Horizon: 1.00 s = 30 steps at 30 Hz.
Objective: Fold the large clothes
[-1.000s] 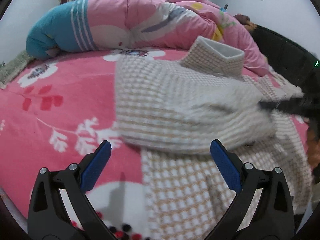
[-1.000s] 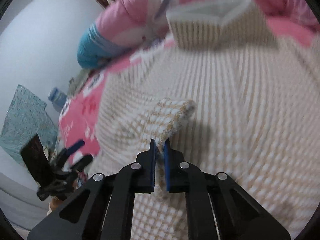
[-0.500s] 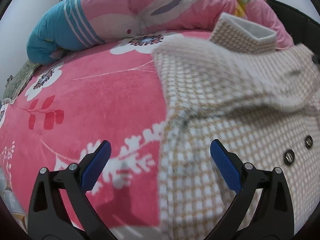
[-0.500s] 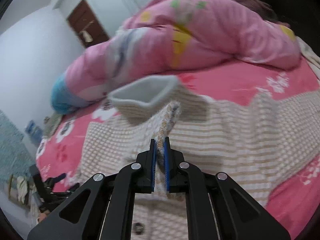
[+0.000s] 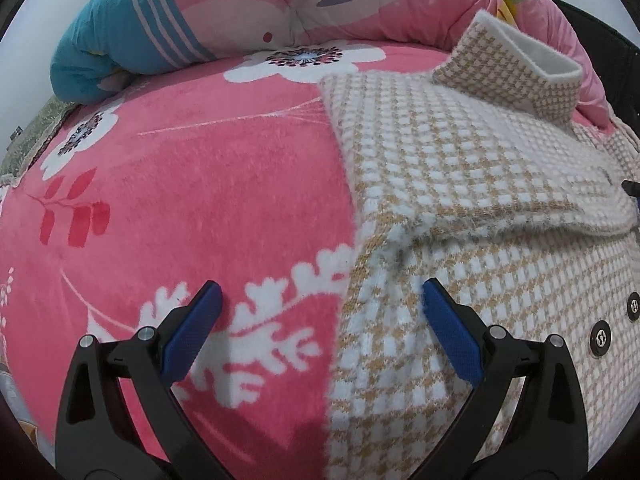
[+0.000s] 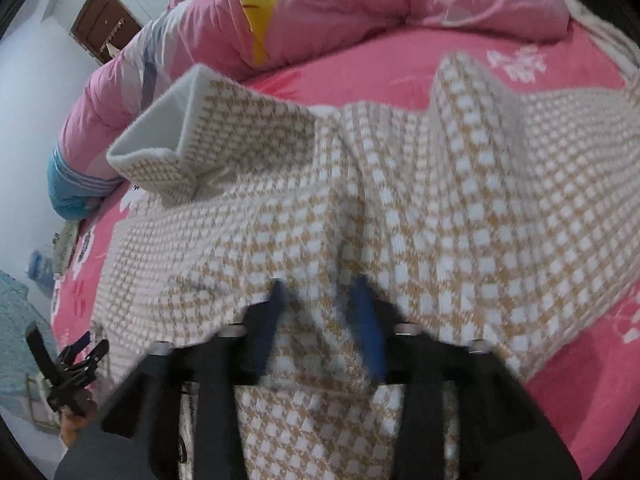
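Left wrist view: my left tongs [image 5: 318,304] stand wide and empty, lower over the cardigan's [image 5: 460,208] left edge than a second ago; its sleeve [image 5: 516,188] now lies folded across the front. It rests on the pink floral bed [image 5: 180,184], a rolled quilt [image 5: 240,8] behind. Right wrist view: my right tongs [image 6: 320,300], clamped on the cuff a second ago, are opening, knit still between them. A brown door [image 6: 105,26] stands beyond.
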Available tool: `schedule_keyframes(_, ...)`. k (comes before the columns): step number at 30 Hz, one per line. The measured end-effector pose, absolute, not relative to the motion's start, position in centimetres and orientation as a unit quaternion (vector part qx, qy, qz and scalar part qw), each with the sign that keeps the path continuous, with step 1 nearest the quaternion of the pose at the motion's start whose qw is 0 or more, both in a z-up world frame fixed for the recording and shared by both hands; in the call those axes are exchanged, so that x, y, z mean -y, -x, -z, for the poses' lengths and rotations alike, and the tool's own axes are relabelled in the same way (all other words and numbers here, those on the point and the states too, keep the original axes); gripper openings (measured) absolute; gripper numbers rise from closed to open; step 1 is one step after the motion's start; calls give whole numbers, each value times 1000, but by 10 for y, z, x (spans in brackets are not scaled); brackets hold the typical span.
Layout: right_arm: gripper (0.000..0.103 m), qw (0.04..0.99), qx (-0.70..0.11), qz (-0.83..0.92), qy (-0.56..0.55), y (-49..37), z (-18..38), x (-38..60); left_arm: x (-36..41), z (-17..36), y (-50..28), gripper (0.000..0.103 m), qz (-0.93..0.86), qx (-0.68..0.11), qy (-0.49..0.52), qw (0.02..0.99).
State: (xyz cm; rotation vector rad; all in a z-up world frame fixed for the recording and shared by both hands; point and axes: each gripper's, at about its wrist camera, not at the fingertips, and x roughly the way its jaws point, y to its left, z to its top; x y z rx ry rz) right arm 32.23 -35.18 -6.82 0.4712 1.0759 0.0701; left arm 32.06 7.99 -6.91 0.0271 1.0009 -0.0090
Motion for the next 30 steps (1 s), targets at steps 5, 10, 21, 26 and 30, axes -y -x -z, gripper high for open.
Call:
schedule_keyframes(5,12,833,-518,-32,-193,-326,68,342,-79,71,-322,96,4,-479,-13,878)
schedule_keyframes(10,9,876,-467,-4,-123,-322,17,318,-80,72,-322,96,5,-480,-9,877)
schedule_keyframes(21,32,859,-503,85,-39,-333,40,300,-85,58,-316,96,20,-465,-5,885)
schedule_keyframes(26,50,894,-444,51,-20,-325,-1,275,-73,9,-314,96,57,-408,-16,911)
schedule_keyframes(30,57,889,-457,-6,-22,-339,9,242,-35,-6,-350,96,103,-417,-22,903)
